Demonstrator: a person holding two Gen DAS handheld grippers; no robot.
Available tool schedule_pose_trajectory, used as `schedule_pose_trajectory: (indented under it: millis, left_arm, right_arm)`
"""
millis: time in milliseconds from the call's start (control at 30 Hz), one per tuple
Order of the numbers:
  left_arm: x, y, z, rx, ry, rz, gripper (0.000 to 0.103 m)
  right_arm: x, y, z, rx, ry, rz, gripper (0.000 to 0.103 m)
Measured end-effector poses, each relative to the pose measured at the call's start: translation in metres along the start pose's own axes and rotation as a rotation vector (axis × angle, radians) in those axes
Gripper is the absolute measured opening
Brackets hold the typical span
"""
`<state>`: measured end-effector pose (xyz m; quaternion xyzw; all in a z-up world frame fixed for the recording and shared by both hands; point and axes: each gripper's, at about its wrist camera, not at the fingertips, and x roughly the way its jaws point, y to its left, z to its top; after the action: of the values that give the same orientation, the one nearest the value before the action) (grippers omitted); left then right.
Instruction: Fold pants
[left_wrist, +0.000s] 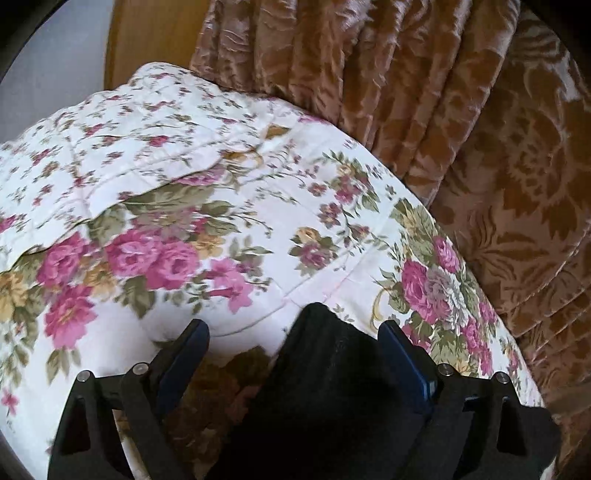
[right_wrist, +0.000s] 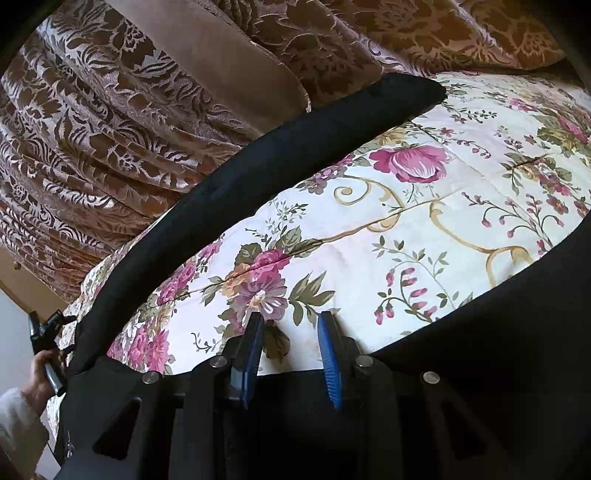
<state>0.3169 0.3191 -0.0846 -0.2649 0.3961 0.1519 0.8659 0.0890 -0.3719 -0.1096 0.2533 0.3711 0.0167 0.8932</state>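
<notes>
On a floral quilt (right_wrist: 424, 236) bordered by a brown patterned curtain (right_wrist: 110, 122), black pants (right_wrist: 280, 162) are spread, one leg running along the quilt's curtain-side edge. The left gripper (left_wrist: 293, 341) is seen with jaws wide, pants fabric lying loose between them. The right gripper (right_wrist: 291, 325) is set narrow, nothing between its pads. Open quilt is left between the legs.

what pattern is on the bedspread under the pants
White with pink roses, green leaves and gold scrolls: the bedspread shows best in the right wrist view, under the black pants.
</notes>
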Motion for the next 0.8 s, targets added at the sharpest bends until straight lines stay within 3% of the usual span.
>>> schedule_pose_trajectory:
  millis: [67, 100, 233, 267, 400, 600, 800]
  left_arm:
    - [0.006, -0.009, -0.001, 0.039, 0.015, -0.019, 0.090]
    - [0.008, -0.013, -0.002, 0.055, 0.025, -0.020, 0.084]
    - [0.012, -0.028, -0.009, 0.145, 0.050, 0.052, 0.019]
    - [0.009, -0.028, -0.009, 0.142, 0.053, 0.020, 0.012]
    - [-0.019, -0.028, -0.009, 0.116, -0.003, -0.020, 0.011]
    - [-0.078, -0.017, -0.028, 0.075, -0.089, -0.163, 0.011]
    - [-0.146, 0.000, -0.082, 0.083, -0.111, -0.332, 0.008]
  right_arm:
    - [0.000, 0.000, 0.000, 0.004, -0.002, 0.003, 0.030]
    - [0.000, 0.000, 0.000, 0.005, -0.003, 0.003, 0.030]
    - [0.001, 0.000, 0.000, 0.007, -0.005, 0.003, 0.030]
    - [0.001, 0.000, 0.000, 0.008, -0.005, 0.003, 0.030]
    - [0.001, -0.002, 0.000, 0.018, -0.007, 0.012, 0.030]
    - [0.000, -0.003, 0.000, 0.023, -0.009, 0.018, 0.030]
    - [-0.001, -0.004, 0.000, 0.028, -0.010, 0.023, 0.030]
